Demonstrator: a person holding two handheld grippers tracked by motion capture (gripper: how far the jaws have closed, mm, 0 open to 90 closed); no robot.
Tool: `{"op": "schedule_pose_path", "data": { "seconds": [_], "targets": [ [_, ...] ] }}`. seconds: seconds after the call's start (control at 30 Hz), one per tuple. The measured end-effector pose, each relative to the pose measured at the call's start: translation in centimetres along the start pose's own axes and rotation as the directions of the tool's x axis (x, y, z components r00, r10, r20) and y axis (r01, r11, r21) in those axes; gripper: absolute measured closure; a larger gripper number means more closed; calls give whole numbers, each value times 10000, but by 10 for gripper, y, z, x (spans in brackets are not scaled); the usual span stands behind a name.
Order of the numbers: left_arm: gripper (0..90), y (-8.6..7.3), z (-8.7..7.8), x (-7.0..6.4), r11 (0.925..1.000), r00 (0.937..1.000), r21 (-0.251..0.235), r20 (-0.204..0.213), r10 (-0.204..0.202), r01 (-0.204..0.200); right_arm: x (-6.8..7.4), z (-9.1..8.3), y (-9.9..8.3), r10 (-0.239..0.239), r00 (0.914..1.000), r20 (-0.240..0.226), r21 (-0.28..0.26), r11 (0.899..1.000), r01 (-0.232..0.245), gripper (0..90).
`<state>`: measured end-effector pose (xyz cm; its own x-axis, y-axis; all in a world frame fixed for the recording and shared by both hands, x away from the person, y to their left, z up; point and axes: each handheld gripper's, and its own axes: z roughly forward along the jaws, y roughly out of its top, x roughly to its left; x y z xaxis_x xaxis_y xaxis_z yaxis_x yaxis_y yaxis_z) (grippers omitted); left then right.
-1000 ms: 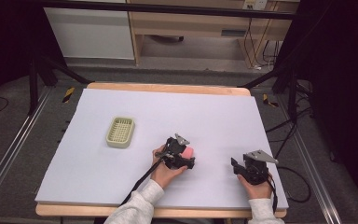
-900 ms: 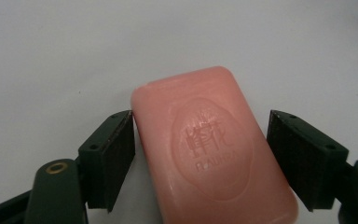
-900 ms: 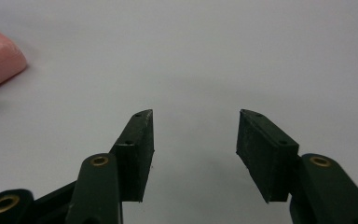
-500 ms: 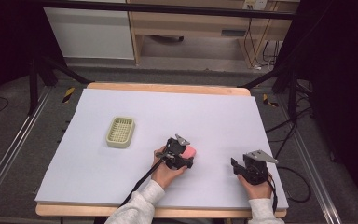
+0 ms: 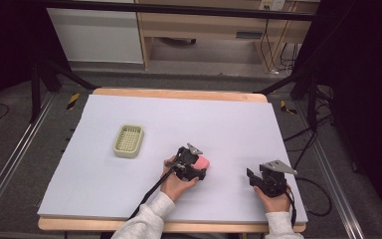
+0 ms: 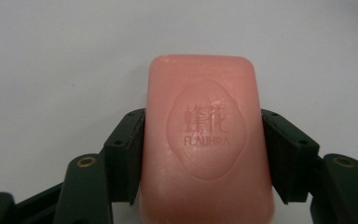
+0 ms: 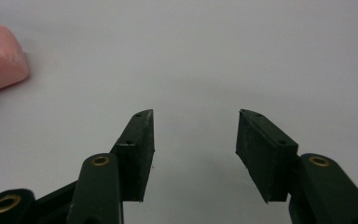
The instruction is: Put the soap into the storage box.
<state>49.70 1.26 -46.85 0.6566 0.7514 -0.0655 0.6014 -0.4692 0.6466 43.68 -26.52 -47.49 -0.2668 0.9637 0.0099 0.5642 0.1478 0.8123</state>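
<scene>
Left gripper view showed the left gripper [image 6: 205, 154] pinching a pink soap bar [image 6: 204, 140] by its long sides. The right gripper [image 7: 196, 140] rested with jaws spread over the white table [image 7: 242, 56].

White table [image 5: 129, 199], soap dish [image 5: 128, 141] (pale green)

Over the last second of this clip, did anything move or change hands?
Nothing visibly changed. The left gripper stays shut on the pink soap bar, the right gripper stays open and idle near the table's front right, and the soap dish sits where it was.
</scene>
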Motion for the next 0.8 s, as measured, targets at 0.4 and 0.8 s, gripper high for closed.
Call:
{"op": "schedule_pose_path", "data": {
  "seconds": [0.4,0.8],
  "targets": [
    [374,1,-21,3,9996,9996,-247,279,105,-98,0,0,0,62,10000,10,-19,10000,-62,438],
    [374,-3,-41,12,9992,9993,-390,333,147,-133,0,0,0,86,10000,14,-15,10000,-86,418]
  ]
}}
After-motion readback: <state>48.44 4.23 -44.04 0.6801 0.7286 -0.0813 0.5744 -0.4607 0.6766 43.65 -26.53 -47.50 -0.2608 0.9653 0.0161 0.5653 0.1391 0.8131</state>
